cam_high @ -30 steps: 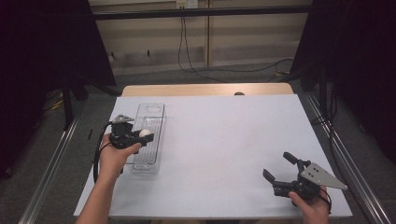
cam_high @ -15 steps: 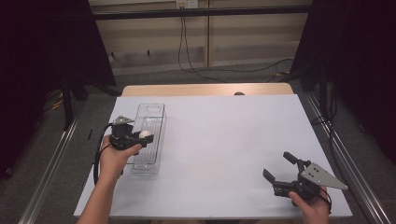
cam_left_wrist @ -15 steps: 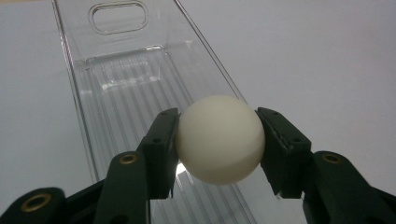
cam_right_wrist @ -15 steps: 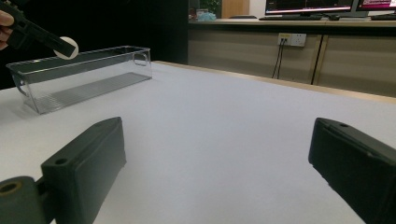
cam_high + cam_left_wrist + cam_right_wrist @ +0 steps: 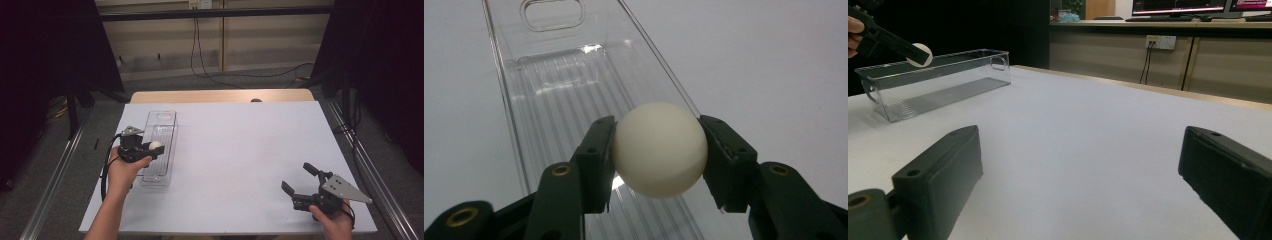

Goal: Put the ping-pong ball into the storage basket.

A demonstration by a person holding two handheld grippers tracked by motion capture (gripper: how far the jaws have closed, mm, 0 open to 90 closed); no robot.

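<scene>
A white ball [image 5: 659, 148] sits pinched between the two black jaws of my left gripper [image 5: 154, 148], which is shut on it. The ball [image 5: 155, 145] hangs just above a long clear plastic bin [image 5: 161, 131] lying on the white table at the left; the bin's ribbed floor [image 5: 569, 100] appears bare in the left gripper view. Far off in the right gripper view the ball [image 5: 920, 53] shows over the bin's near end [image 5: 893, 90]. My right gripper [image 5: 300, 180] rests near the table's front right corner, open with nothing between its fingers [image 5: 938, 180].
The white table top [image 5: 240, 145] spreads wide between the two hands. A wooden strip [image 5: 220, 96] runs along its far edge. Metal rails flank the table on both sides, and cables hang down the back wall.
</scene>
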